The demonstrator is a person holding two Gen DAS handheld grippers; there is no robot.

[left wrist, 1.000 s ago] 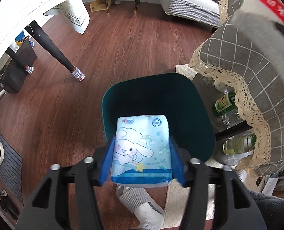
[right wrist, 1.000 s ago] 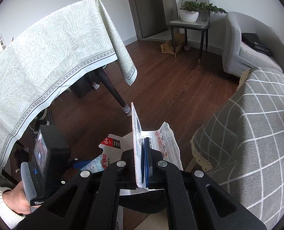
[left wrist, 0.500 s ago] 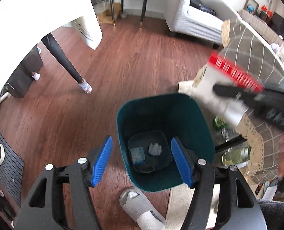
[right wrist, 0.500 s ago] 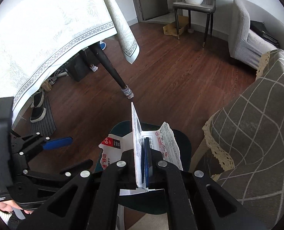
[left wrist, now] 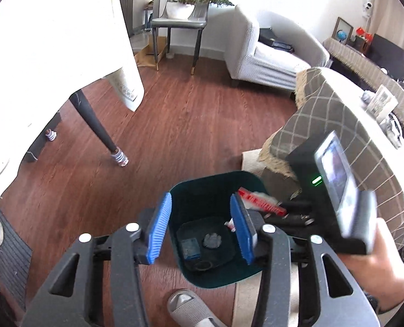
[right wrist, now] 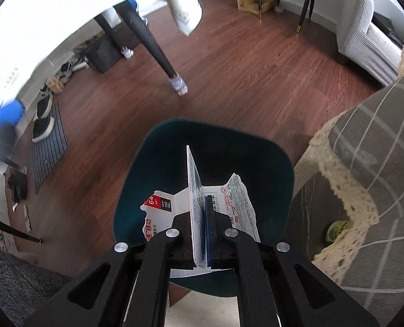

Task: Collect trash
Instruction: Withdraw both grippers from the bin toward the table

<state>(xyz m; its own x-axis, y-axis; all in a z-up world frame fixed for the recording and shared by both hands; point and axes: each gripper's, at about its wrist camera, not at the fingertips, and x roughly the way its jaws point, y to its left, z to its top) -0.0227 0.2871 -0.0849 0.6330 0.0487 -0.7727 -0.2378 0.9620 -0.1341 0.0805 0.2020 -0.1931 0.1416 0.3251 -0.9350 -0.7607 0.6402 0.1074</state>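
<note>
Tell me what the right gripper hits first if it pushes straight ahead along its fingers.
Probably the inside of the dark green bin: the right gripper, shut on the torn packaging, points into its opening. Depth is unclear.

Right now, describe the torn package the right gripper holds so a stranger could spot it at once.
Find the dark teal bin on the wood floor beside the checked tablecloth. Above its opening, the right gripper pinches a torn white package. Its red panel with white Chinese characters sets it apart from the small items on the bin's bottom.
</note>
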